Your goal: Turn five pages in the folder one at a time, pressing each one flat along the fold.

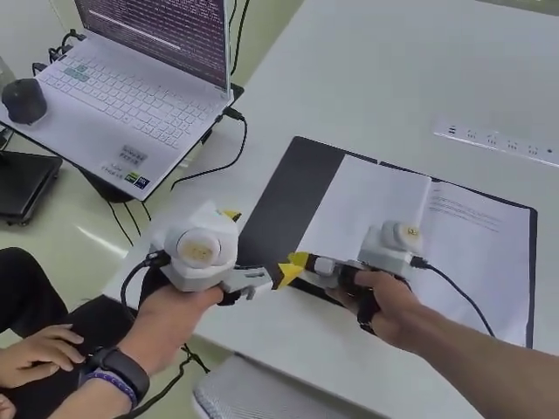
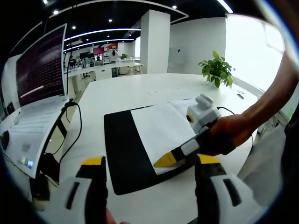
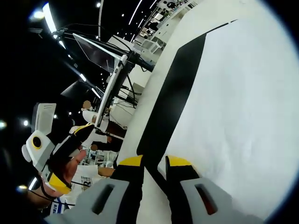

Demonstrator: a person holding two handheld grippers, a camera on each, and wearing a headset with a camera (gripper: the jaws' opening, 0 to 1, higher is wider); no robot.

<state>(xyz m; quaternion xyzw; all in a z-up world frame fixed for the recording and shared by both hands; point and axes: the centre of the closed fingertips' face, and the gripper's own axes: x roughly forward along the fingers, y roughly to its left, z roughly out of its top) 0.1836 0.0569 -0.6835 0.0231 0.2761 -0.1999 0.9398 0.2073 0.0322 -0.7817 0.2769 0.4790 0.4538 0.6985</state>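
The folder (image 1: 279,201) lies open on the white bench (image 1: 393,78), its black inner cover bare on the left and a printed sheet (image 1: 476,249) flat on the right. Between them a blank white page (image 1: 358,201) stands partly raised, its free edge towards the black cover.

The right tongs (image 1: 301,260) reach in from the right, at the near corner of that page. In the right gripper view the two yellow tips sit close together with only a thin slit between them, and the page's edge runs through the slit, so they appear pinched on the page.

The left tongs (image 2: 150,161) hang over the near edge of the bench just beside the folder's left side, yellow tips spread wide with nothing between them. One tip lies just beside the right tongs' tips in the head view.

An open laptop (image 1: 131,96) sits on the far left, a dark mouse (image 1: 24,100) beside it. A white power strip (image 1: 498,140) lies beyond the folder.
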